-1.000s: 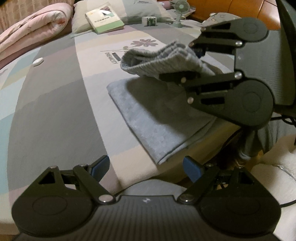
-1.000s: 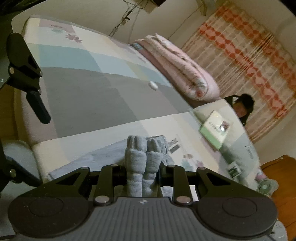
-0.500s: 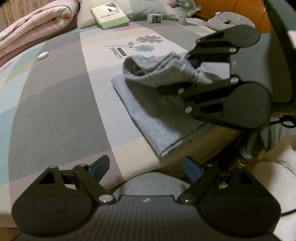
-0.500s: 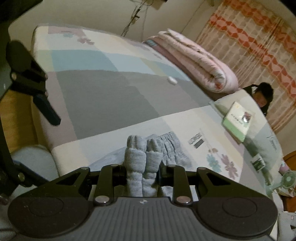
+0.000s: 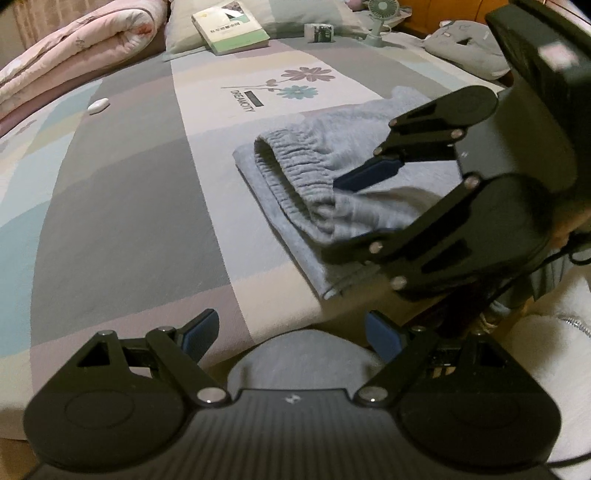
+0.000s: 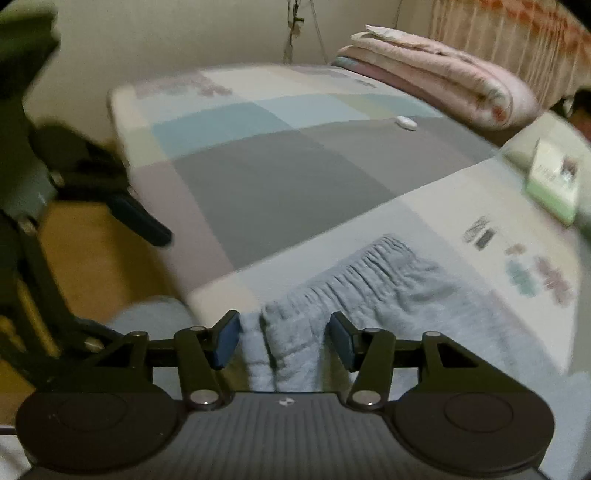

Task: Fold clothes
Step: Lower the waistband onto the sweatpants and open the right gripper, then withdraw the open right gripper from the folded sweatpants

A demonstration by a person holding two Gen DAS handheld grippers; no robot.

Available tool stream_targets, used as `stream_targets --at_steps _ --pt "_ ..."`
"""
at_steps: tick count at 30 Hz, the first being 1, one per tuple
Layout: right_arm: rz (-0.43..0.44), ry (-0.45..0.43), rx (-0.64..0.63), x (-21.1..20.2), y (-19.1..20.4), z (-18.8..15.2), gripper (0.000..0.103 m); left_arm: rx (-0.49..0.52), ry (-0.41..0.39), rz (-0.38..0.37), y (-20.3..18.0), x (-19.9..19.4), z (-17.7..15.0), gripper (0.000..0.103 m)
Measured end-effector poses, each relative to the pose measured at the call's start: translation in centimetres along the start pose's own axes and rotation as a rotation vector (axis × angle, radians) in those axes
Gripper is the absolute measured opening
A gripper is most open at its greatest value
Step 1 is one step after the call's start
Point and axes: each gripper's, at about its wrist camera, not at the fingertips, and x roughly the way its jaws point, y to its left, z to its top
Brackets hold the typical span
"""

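Now the light grey folded fleece garment with a ribbed elastic waistband [image 5: 317,192] lies on the patchwork-print bed [image 5: 129,192], at the bed's near edge toward its right corner, one fold hanging slightly over the edge. The black right gripper [image 6: 284,338] has its jaws parted to a medium gap; a bunched bit of the waistband sits between the blue pads [image 6: 225,341], but the pads seem clear of the cloth, though blur makes contact hard to judge. In the left wrist view the right gripper [image 5: 354,218] hovers low over the garment's near right part, jaws spread. The black left gripper [image 5: 291,334] is off the bed's near edge, jaws wide apart, holding nothing. A rolled pink quilt [image 5: 70,48] lies along the far left edge. A green-and-white book [image 5: 231,27] rests on a pillow at the far edge, with a small mint desk fan [image 5: 376,18] near the far right corner. A small white oval object [image 5: 98,106] sits on the bed's left part.
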Motion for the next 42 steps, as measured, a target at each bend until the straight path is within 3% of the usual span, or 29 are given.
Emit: stream_targets --at_steps 2,6,12,15,18,21,25,29,34,37,39,42 --pt "0.048 -0.023 0.049 -1.2 -0.8 0.2 0.059 0.001 0.003 0.007 -0.1 -0.2 -0.1 0.086" --pt "0.056 -0.071 0.149 -4.1 -3.4 0.0 0.059 0.025 -0.001 0.019 -0.3 -0.7 0.5 0.086" --pt "-0.148 -0.076 0.281 -8.8 -8.4 -3.7 0.059 0.111 -0.074 0.009 -1.0 -1.0 4.0 0.086" --pt "-0.222 -0.049 0.367 -10.3 -10.4 -6.7 0.059 0.142 -0.132 -0.049 -1.7 0.2 7.4 0.086" --pt "-0.277 -0.027 0.453 -11.6 -11.9 -9.8 0.059 0.138 -0.177 -0.173 -2.5 2.9 11.0 0.086" --pt "-0.313 -0.025 0.523 -12.8 -12.6 -12.3 0.059 0.115 -0.171 -0.253 -3.3 6.2 13.1 0.086" --pt "-0.366 -0.011 0.550 -13.9 -13.8 -14.1 0.059 0.012 -0.066 -0.226 -1.0 10.6 12.6 0.082" --pt "-0.419 0.003 0.576 -15.1 -14.9 -16.0 0.059 0.010 -0.093 -0.235 -0.1 9.5 10.6 0.083" --pt "-0.484 0.025 0.577 -16.4 -15.8 -17.9 0.059 0.094 -0.120 -0.100 -2.2 7.1 10.4 0.085" --pt "-0.512 0.061 0.485 -16.6 -15.0 -18.0 0.059 0.129 -0.163 -0.141 -3.4 6.3 10.9 0.088" --pt "-0.509 0.068 0.459 -16.3 -15.0 -17.9 0.059 0.134 -0.154 -0.148 -4.1 7.0 11.4 0.088" --pt "-0.435 0.030 0.448 -15.6 -14.7 -17.6 0.053 0.116 -0.089 -0.132 -4.4 9.1 11.7 0.088"
